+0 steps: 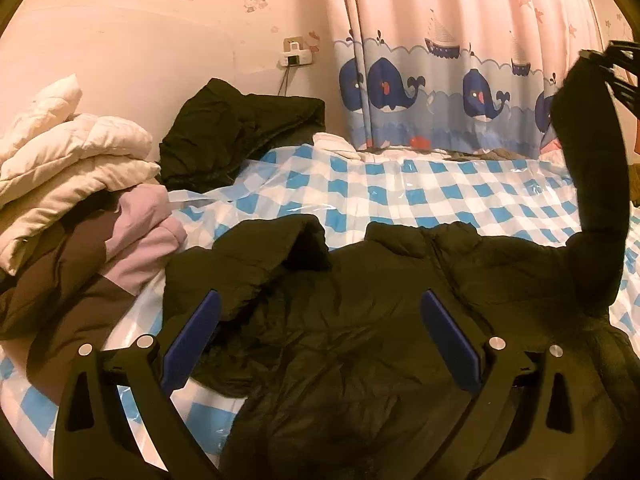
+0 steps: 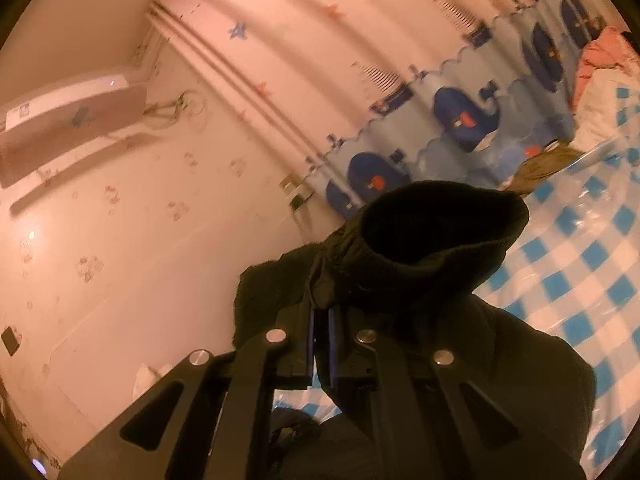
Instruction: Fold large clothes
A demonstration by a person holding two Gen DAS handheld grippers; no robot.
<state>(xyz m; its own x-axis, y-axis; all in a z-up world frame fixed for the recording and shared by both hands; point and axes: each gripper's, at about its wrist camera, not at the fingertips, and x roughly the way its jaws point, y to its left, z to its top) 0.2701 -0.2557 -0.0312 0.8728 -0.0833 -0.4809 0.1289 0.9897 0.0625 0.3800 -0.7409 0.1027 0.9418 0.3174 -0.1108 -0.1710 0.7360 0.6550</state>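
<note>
**What you can't really see here**

The black jacket [image 1: 360,320] runs off the bottom edge in the left wrist view, hem not visible. Right wrist view's curtain [image 2: 460,120] is smeared with blur. The pink heap [image 2: 600,56] is cut by the rim, can't tell what it is.

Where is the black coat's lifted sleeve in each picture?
Left wrist view: the sleeve rises at the far right edge, its cuff pinched by the right gripper at the top.
Right wrist view: the sleeve's cuff fills the center, just above the right gripper, which is clamped on it.
Shared landmark: the whale curtain.
</note>
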